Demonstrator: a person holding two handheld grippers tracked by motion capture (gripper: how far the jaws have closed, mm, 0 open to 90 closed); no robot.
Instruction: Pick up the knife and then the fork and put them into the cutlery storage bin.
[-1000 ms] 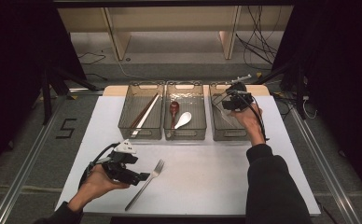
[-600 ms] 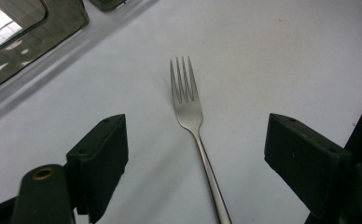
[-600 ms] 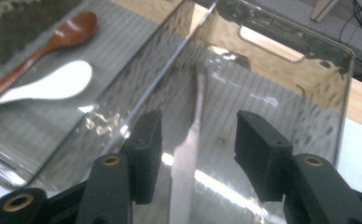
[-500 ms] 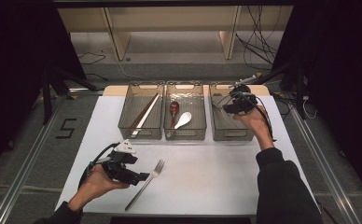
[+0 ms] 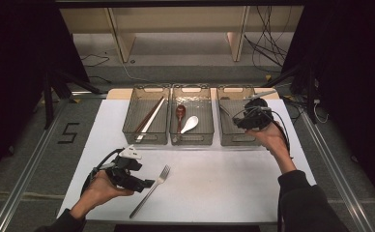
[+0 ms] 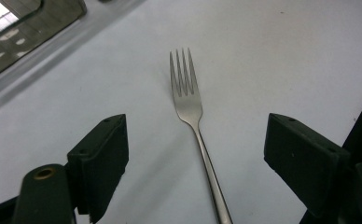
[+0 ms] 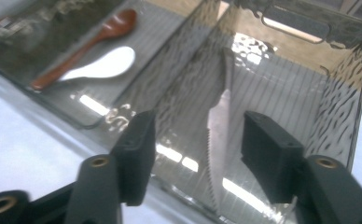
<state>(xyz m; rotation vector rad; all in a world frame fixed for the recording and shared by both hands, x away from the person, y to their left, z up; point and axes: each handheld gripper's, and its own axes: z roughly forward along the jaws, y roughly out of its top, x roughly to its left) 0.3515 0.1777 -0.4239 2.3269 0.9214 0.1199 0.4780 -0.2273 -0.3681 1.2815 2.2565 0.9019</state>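
A steel fork (image 5: 151, 191) lies on the white table mat, tines pointing away from me. My left gripper (image 5: 144, 184) rests just left of the fork handle. In the left gripper view the fork (image 6: 187, 100) lies between the wide-apart jaws of my left gripper (image 6: 195, 154), untouched. My right gripper (image 5: 237, 118) hovers over the right clear bin (image 5: 235, 90). A serrated knife (image 7: 218, 135) lies on that bin's floor below my open right gripper (image 7: 198, 149), with a gap on each side of the blade.
The left bin (image 5: 145, 140) holds chopsticks (image 5: 149, 118). The middle bin (image 5: 192, 141) holds a brown spoon (image 5: 180, 113) and a white spoon (image 5: 190, 123). Cables trail off the table's right edge. White mat (image 5: 234, 183) stretches between the two hands.
My right gripper has drawn back toward me and a little to the right over the right bin. The left gripper and the fork have stayed put.
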